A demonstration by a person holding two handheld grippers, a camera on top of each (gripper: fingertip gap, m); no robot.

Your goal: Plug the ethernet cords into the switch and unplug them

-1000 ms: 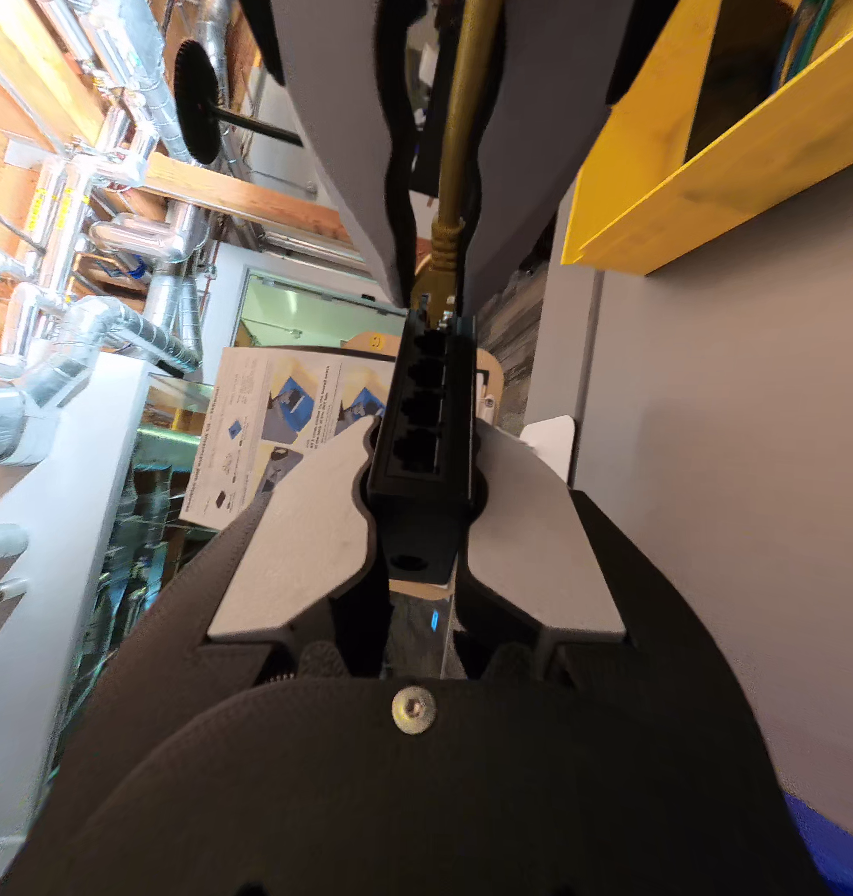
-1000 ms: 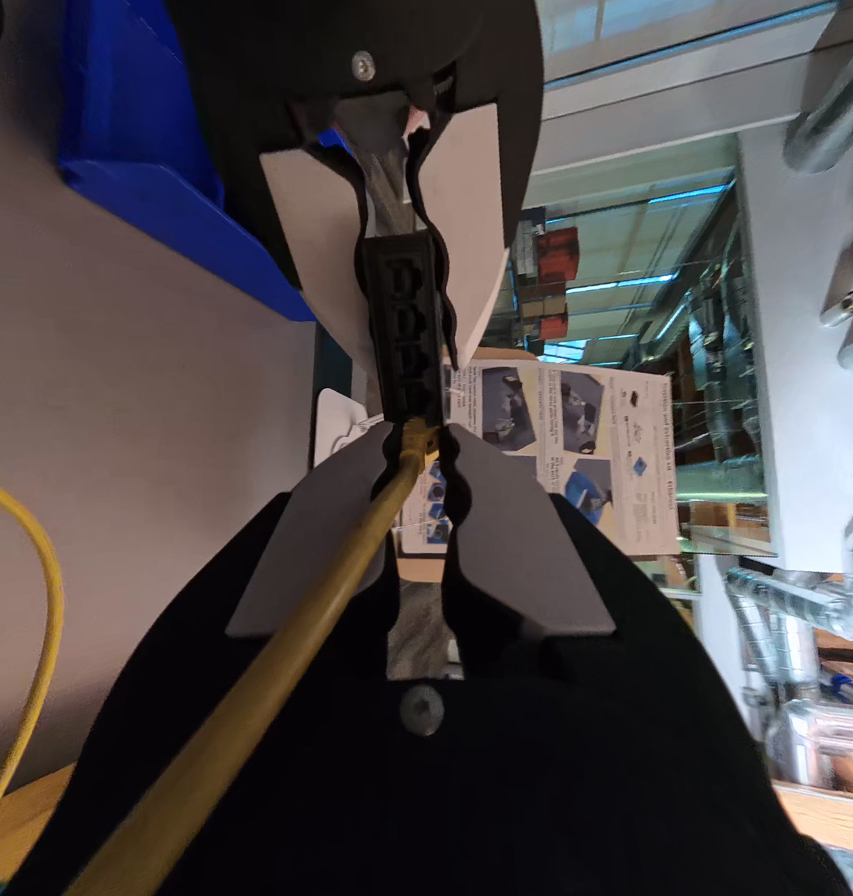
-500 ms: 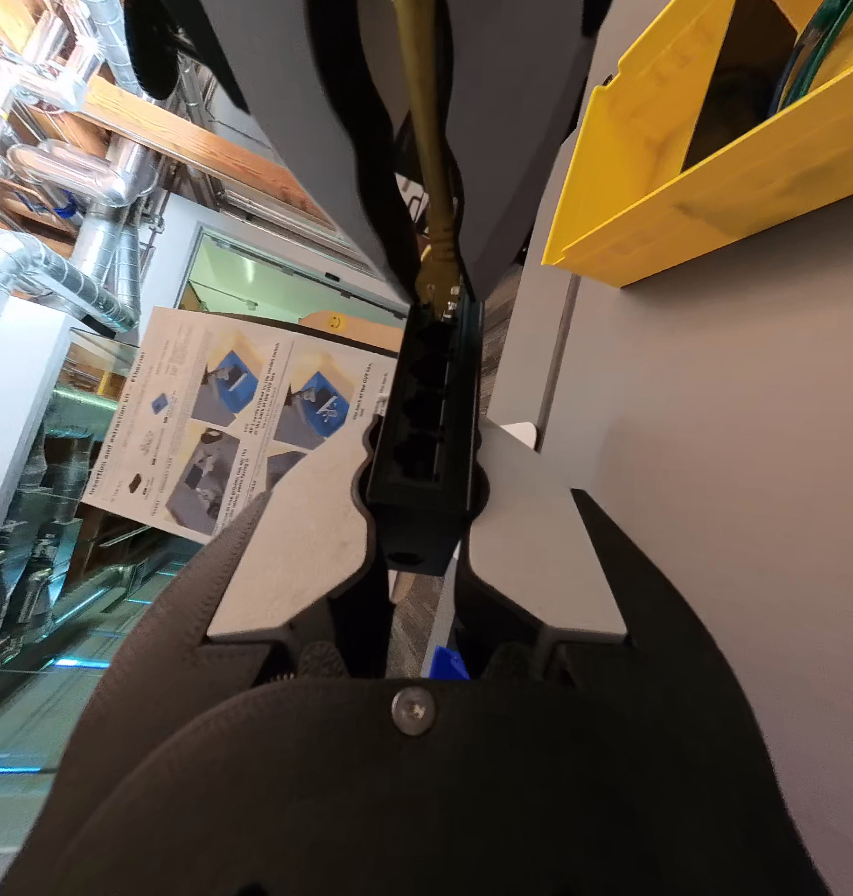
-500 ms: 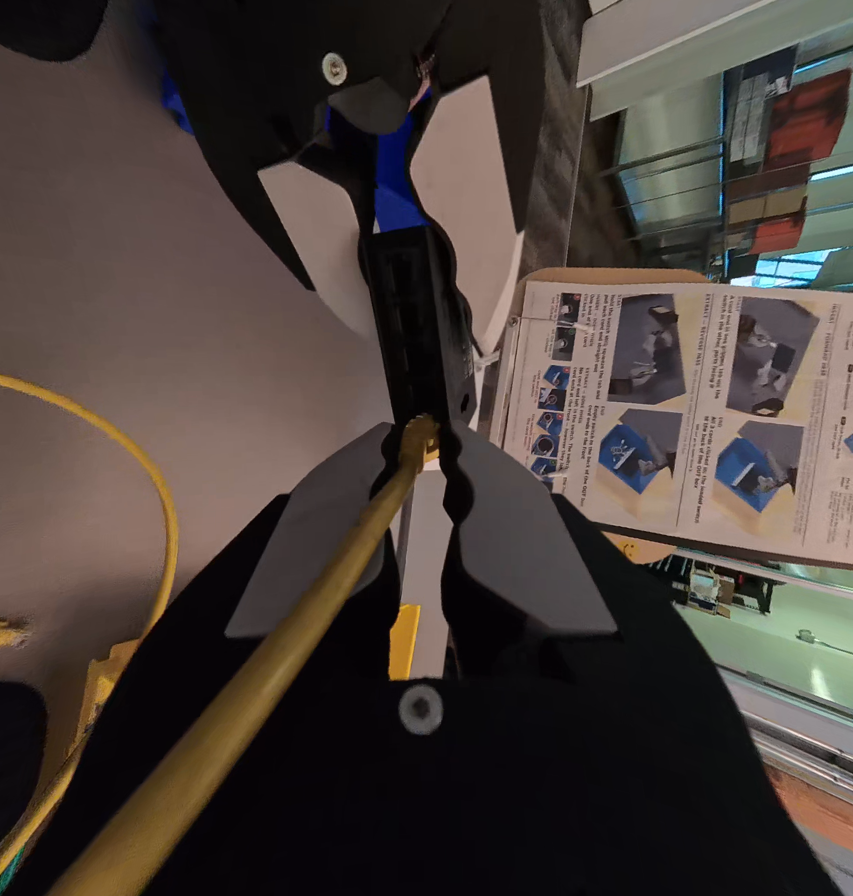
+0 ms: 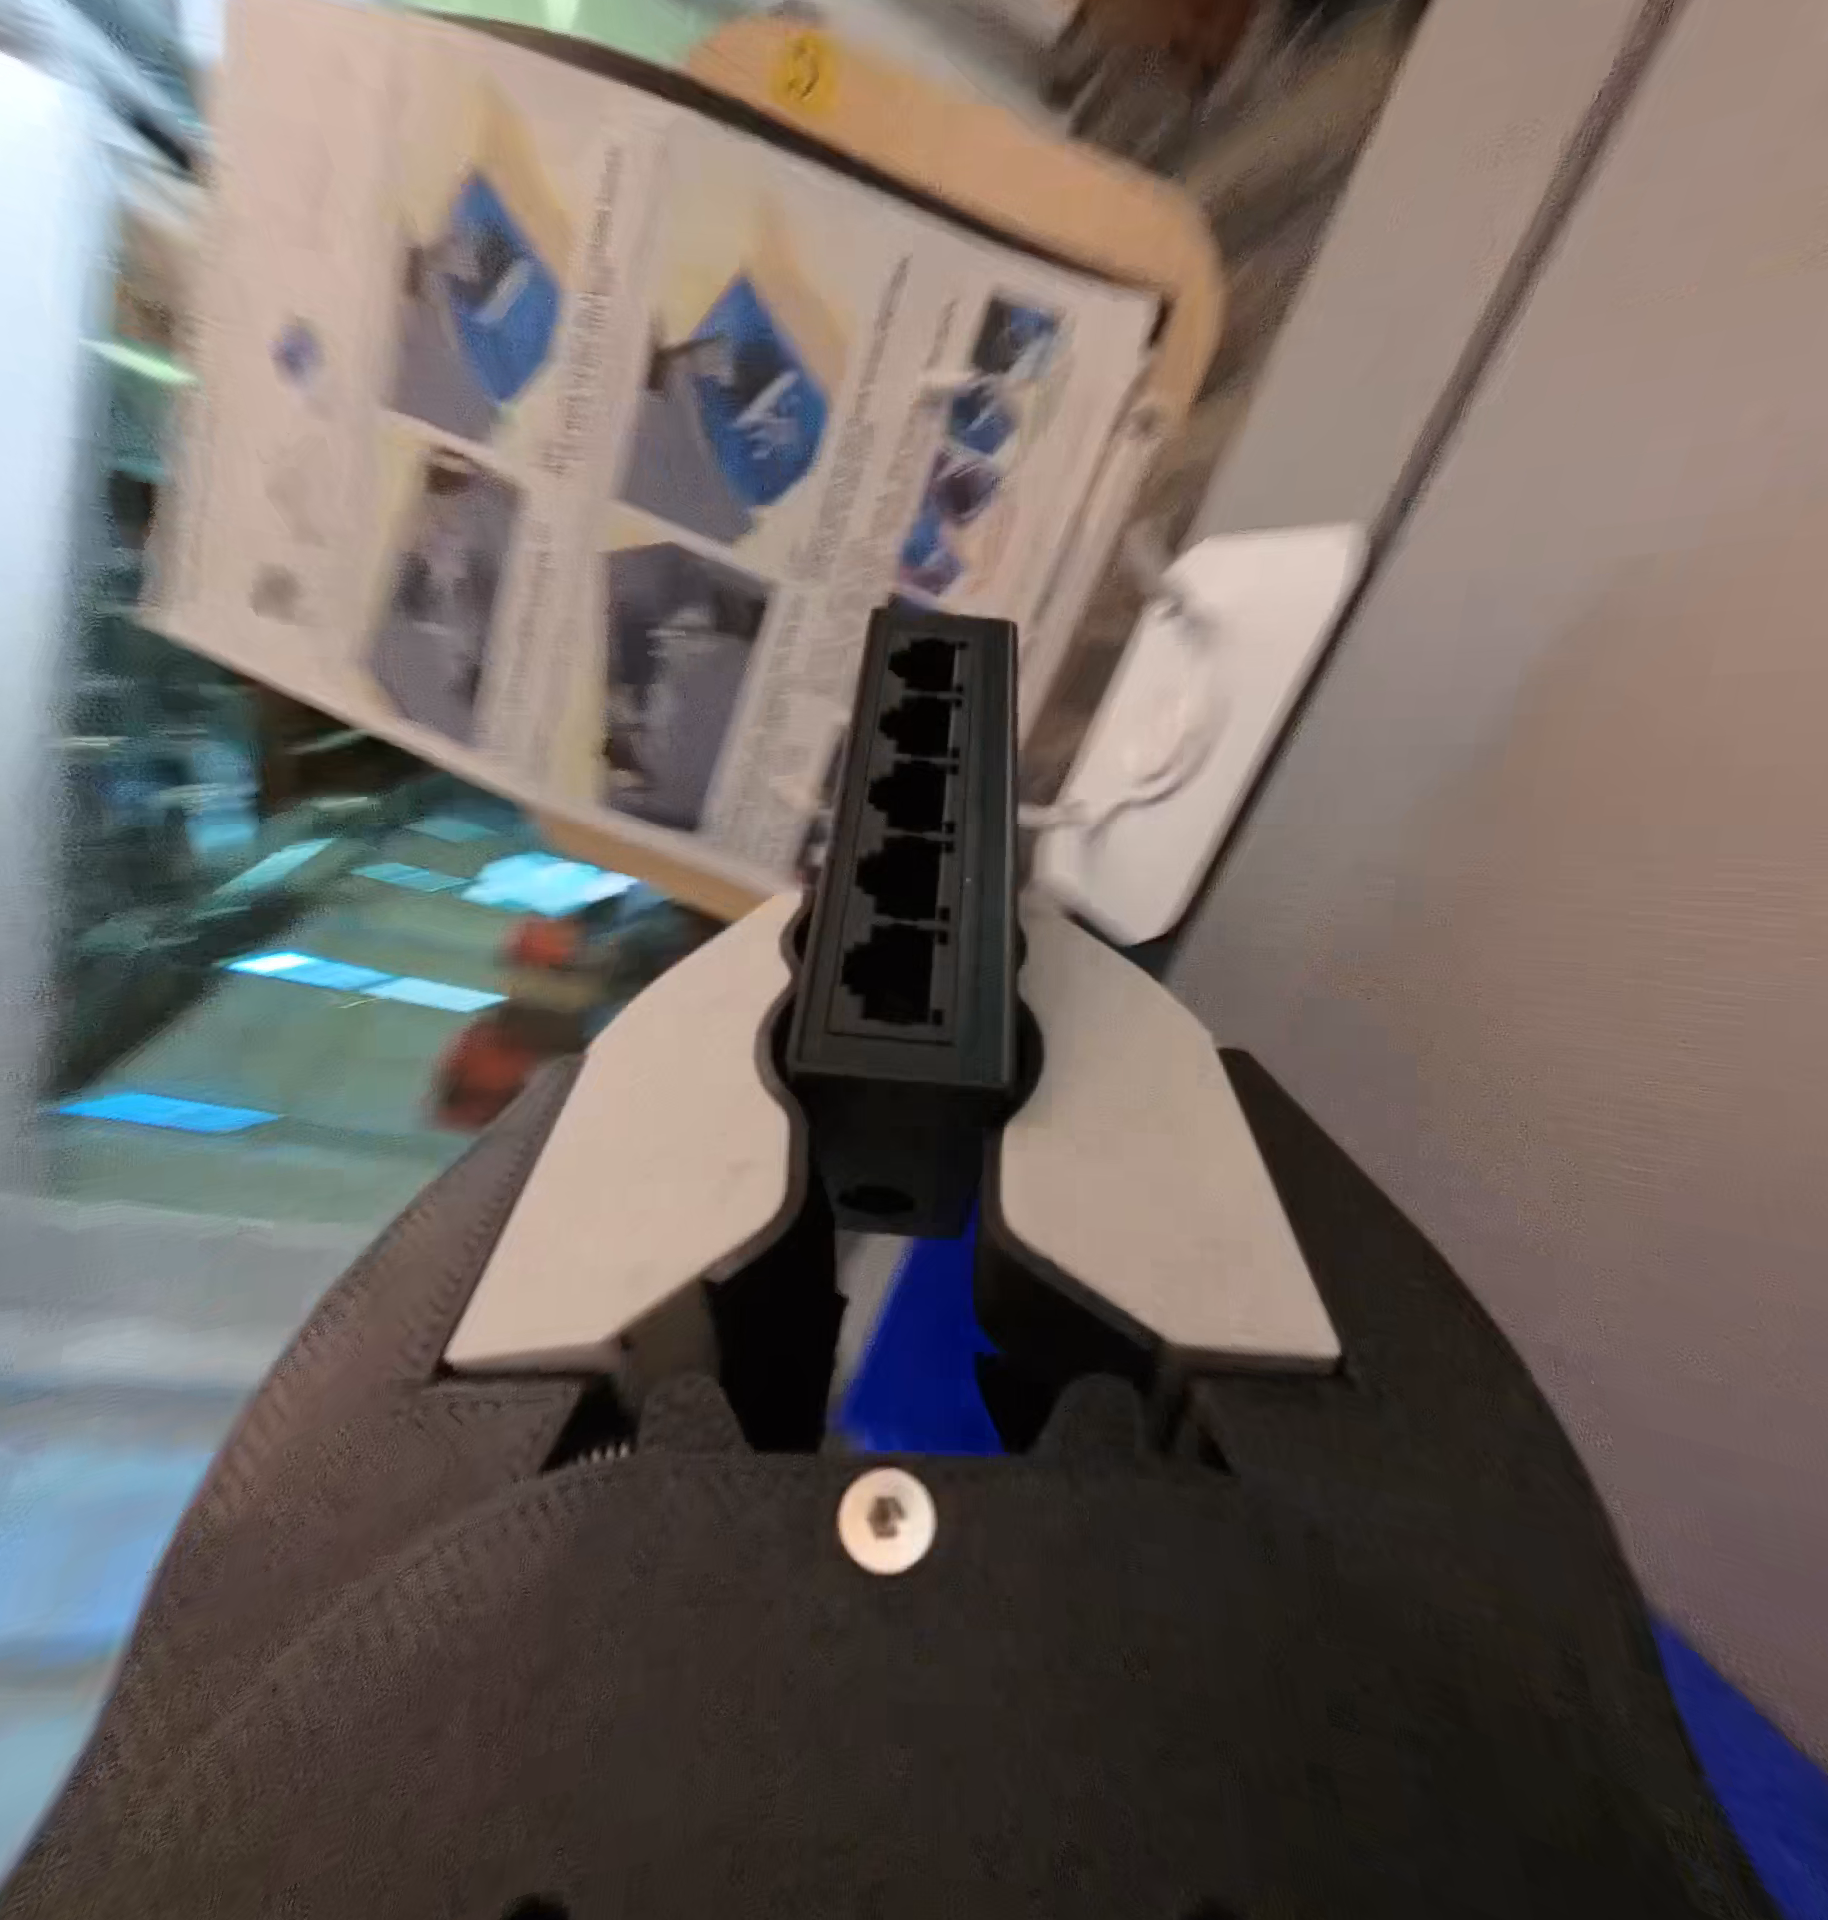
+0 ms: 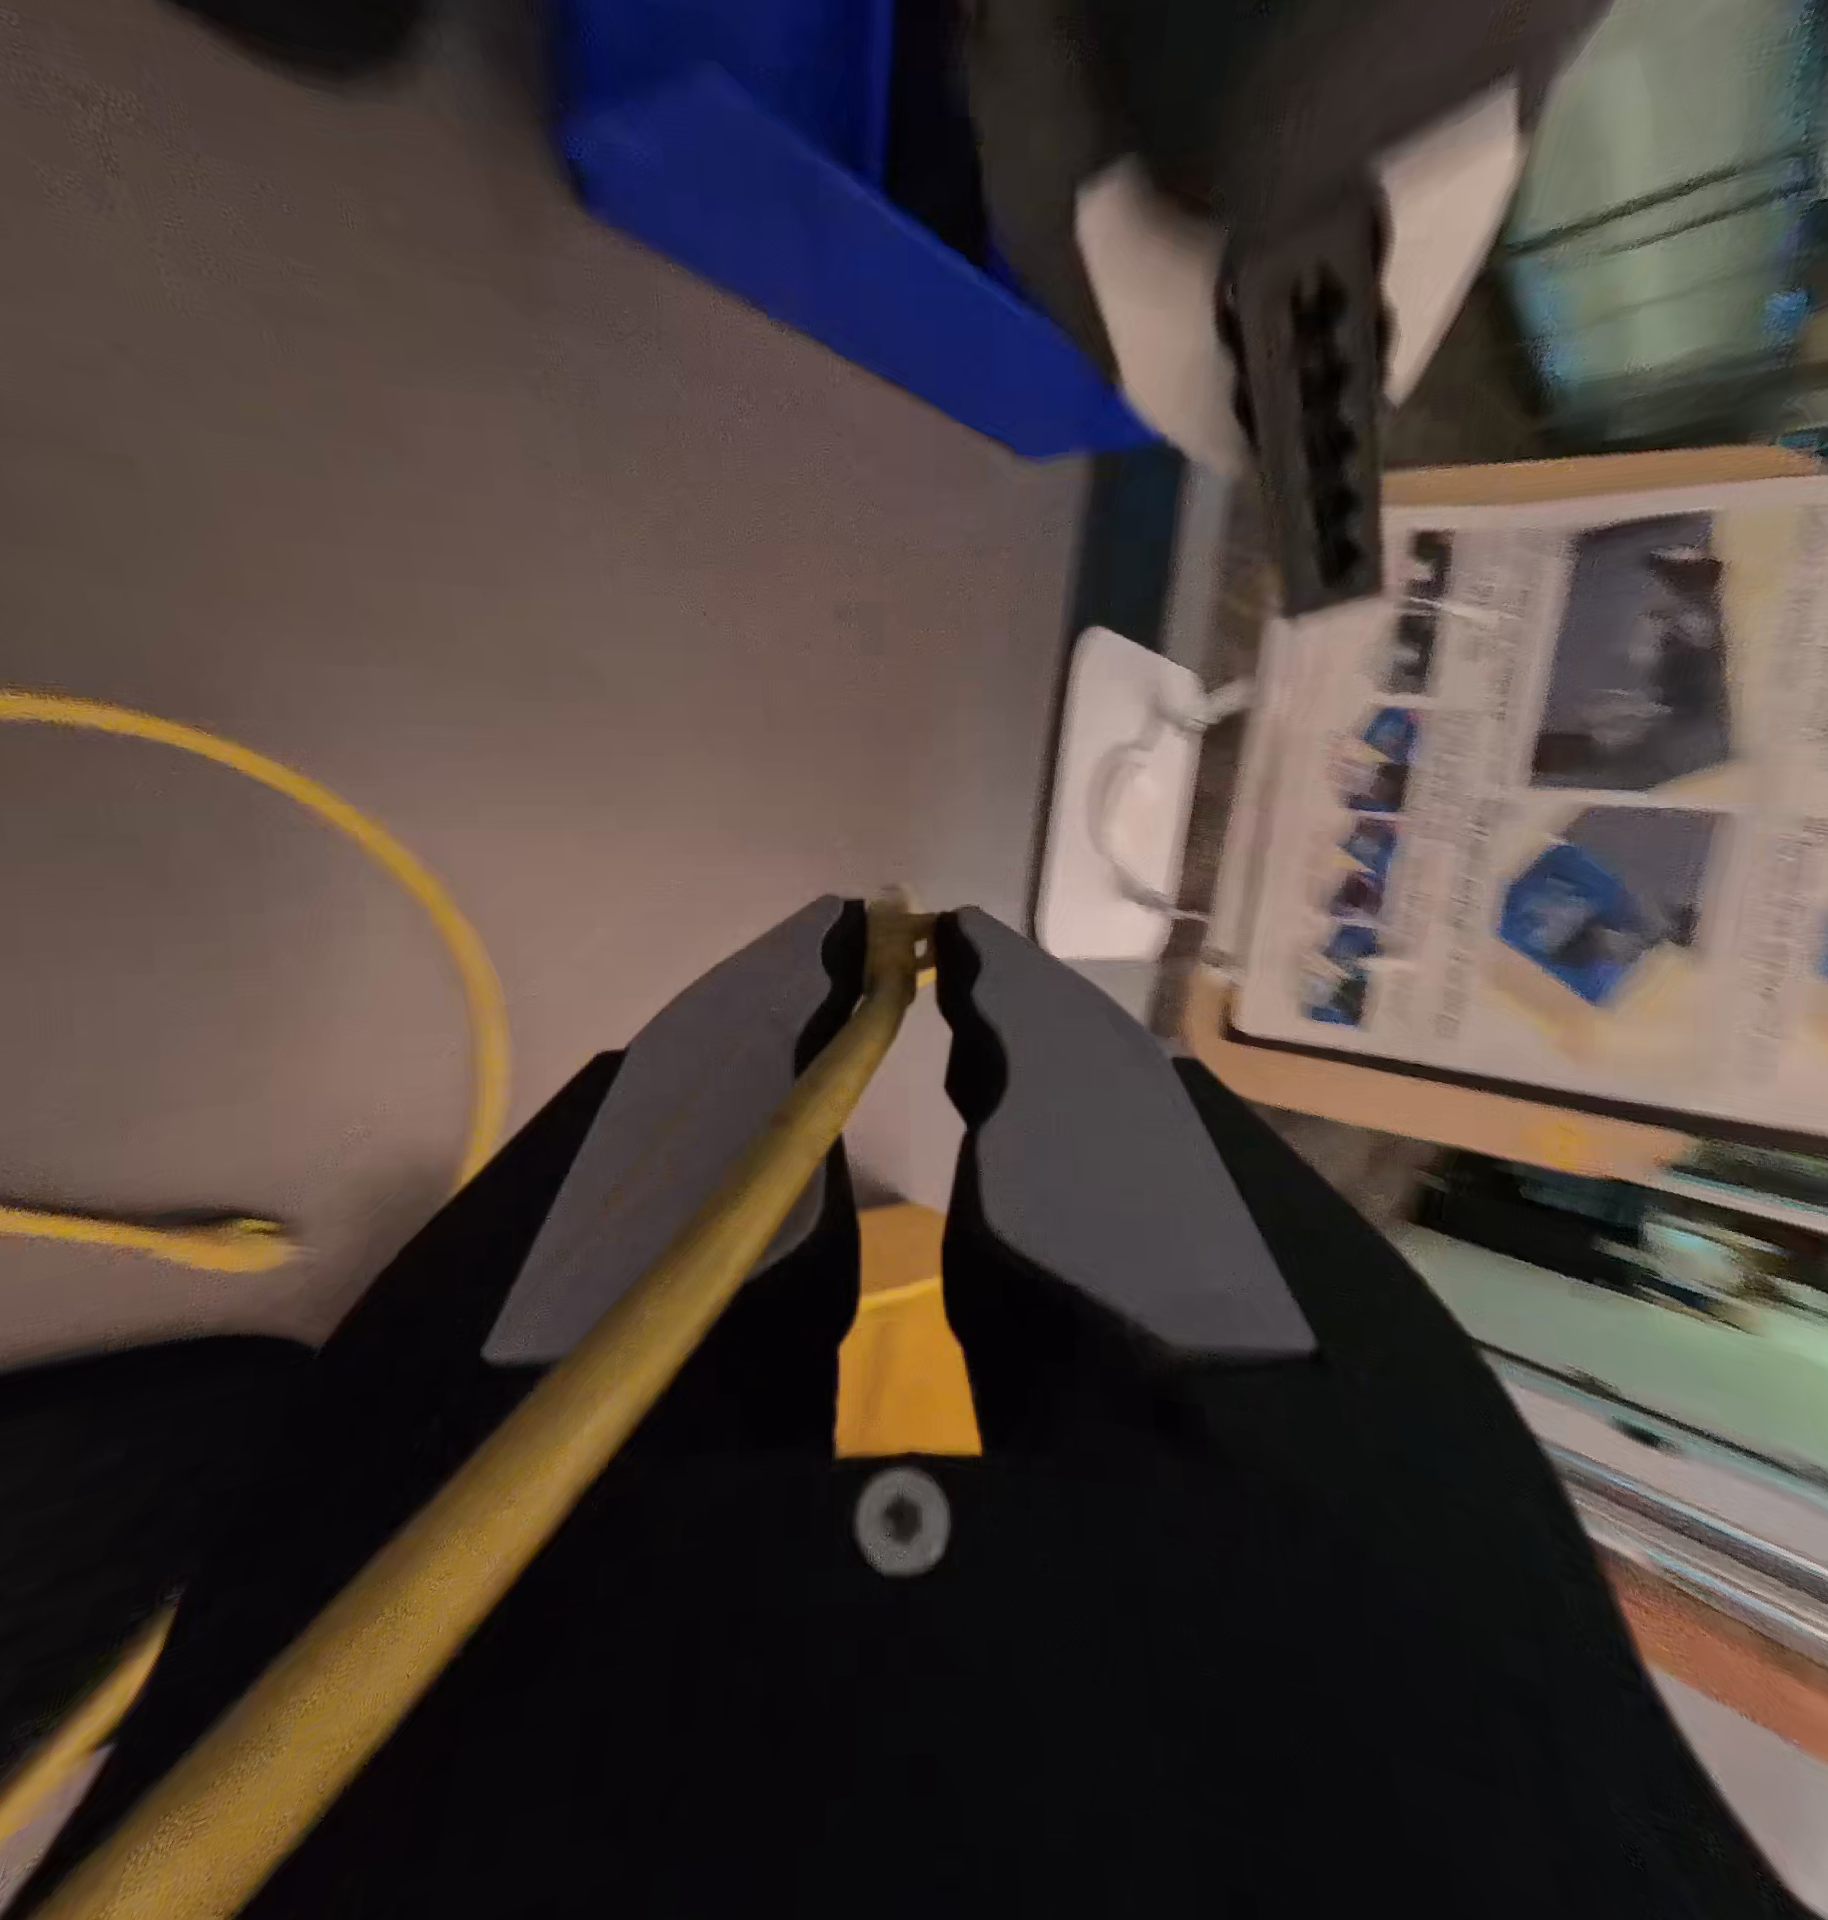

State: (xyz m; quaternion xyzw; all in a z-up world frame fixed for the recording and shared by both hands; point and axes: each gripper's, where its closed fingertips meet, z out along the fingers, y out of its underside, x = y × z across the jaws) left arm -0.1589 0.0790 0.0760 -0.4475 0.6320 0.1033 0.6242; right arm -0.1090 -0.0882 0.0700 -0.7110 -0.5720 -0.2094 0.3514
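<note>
Between the pale fingers of the left gripper (image 5: 905, 997) sits the black switch (image 5: 915, 862), clamped by its near end; its long axis runs straight away from the camera along the fingers, and its face with five open ports in a row is turned up toward the lens. No plug sits in any port. Its underside and the part inside the grip are hidden. Beyond it, blurred, stand an instruction sheet (image 5: 619, 457) on a board and a white pad (image 5: 1211, 727) on the grey table (image 5: 1575, 831).

From the right wrist view, the right gripper (image 6: 894, 925) has its jaws pinched on the connector end of a dull yellow ethernet cord (image 6: 536, 1455), which runs back toward the camera at lower left; the plug tip barely pokes past the fingertips and is too smeared to read. Farther off, a second yellow cord (image 6: 401, 831) loops on the table, a blue bin (image 6: 816, 229) lies beyond, and the switch, well apart from the plug, points its free end down at upper right.
</note>
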